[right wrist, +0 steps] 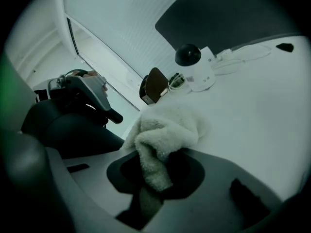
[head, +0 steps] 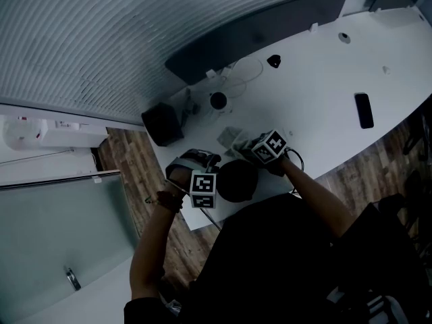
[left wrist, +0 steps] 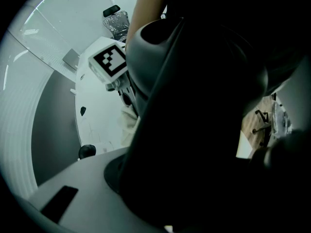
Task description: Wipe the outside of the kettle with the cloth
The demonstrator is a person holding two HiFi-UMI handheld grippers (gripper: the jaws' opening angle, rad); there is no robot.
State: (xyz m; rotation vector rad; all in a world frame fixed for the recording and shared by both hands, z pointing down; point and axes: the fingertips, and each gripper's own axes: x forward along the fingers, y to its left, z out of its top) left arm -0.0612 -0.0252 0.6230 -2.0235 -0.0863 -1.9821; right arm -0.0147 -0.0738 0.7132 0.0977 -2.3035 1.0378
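The dark, rounded kettle stands upright, with the white fluffy cloth bunched up just beside it.

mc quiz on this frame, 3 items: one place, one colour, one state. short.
1. Where does the black phone lie?
A. On the wooden floor
B. On the white table, off to the right of the kettle in the head view
C. On top of the kettle

2. What colour is the cloth?
A. White
B. Black
C. Red

3. What state is the right gripper in?
A. Open and empty
B. Shut on the kettle
C. Shut on the cloth

Answers:
1 B: the head view shows the phone flat on the tabletop, well apart from the kettle.
2 A: the right gripper view shows pale, fluffy towelling.
3 C: in the right gripper view the cloth is pinched between its jaws and bunches out in front.
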